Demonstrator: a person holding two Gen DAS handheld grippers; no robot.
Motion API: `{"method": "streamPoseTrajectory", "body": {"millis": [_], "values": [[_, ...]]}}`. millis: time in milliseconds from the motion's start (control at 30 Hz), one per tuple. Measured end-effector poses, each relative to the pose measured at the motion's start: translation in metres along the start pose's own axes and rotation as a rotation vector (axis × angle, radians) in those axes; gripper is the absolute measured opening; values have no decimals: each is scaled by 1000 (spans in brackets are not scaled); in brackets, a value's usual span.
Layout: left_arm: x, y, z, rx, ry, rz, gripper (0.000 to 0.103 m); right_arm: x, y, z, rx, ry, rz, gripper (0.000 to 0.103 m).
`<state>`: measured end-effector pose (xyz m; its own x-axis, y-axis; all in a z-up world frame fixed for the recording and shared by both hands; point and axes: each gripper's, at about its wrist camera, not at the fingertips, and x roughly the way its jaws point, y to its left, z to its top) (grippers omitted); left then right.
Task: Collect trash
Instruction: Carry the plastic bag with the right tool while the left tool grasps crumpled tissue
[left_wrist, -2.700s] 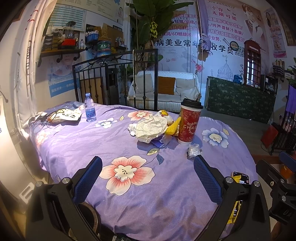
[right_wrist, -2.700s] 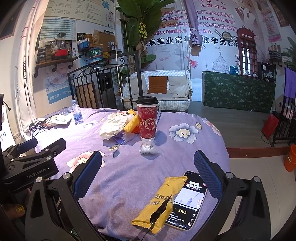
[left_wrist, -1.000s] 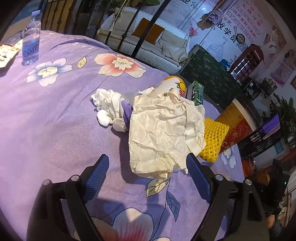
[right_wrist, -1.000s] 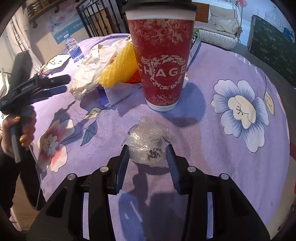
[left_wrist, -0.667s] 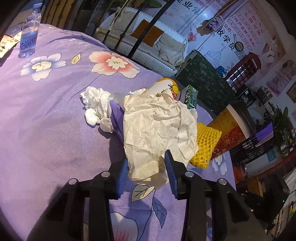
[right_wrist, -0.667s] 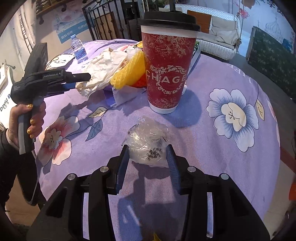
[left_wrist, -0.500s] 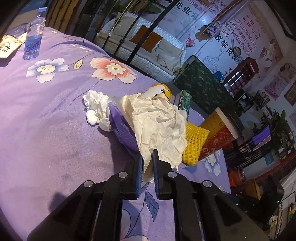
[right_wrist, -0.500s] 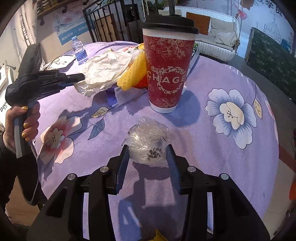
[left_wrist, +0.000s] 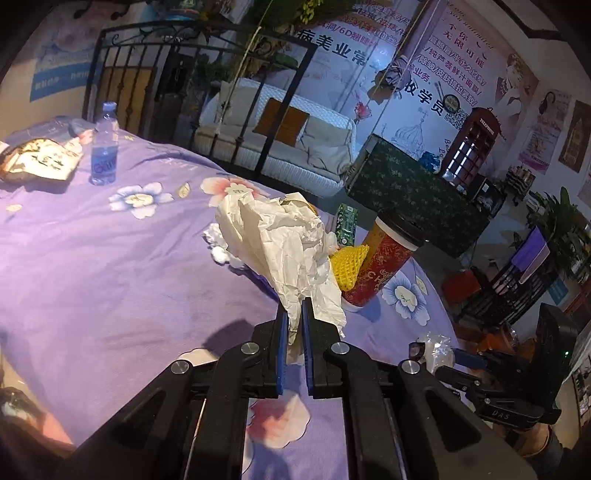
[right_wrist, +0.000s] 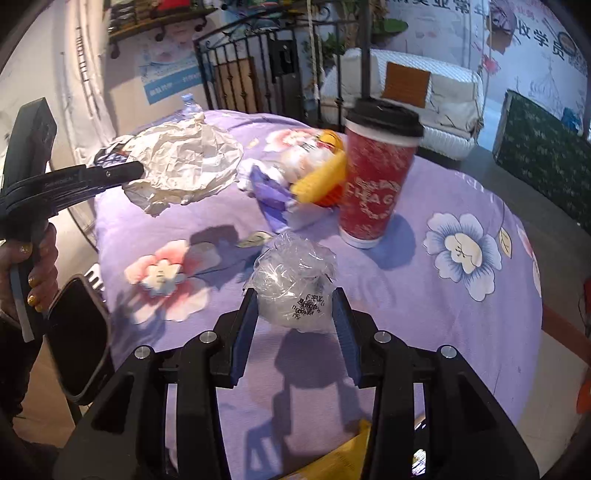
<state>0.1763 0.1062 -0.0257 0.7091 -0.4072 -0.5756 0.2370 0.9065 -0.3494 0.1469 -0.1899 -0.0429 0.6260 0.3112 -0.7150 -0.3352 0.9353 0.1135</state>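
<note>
The left gripper (left_wrist: 293, 317) pinches the crumpled paper wrapper (left_wrist: 284, 243) off the tablecloth (left_wrist: 110, 266); the right gripper (right_wrist: 295, 314) grips the clear plastic wad (right_wrist: 295, 284), with the remaining red cup (right_wrist: 376, 173) straight ahead toward the table's far edge.

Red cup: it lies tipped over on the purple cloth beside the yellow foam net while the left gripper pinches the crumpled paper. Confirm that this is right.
Not quite. The red cup stands upright with its black lid on, as the right wrist view shows. The rest holds: it is on the purple cloth beside the yellow foam net, and the left gripper pinches the crumpled paper.
</note>
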Motion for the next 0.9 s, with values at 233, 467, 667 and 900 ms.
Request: {"method": "streamPoseTrajectory", "body": {"millis": [233, 467, 667, 900], "values": [[-78, 40, -48, -66, -32, 199, 8, -28, 68, -16, -97, -92, 81, 42], [-142, 91, -116, -254, 15, 408, 8, -7, 133, -33, -172, -72, 239, 42], [-145, 132, -170, -397, 150, 517, 8, 8, 173, -42, -219, -31, 321, 42], [-99, 172, -212, -515, 364, 528, 8, 17, 180, -50, -223, 14, 344, 42]]}}
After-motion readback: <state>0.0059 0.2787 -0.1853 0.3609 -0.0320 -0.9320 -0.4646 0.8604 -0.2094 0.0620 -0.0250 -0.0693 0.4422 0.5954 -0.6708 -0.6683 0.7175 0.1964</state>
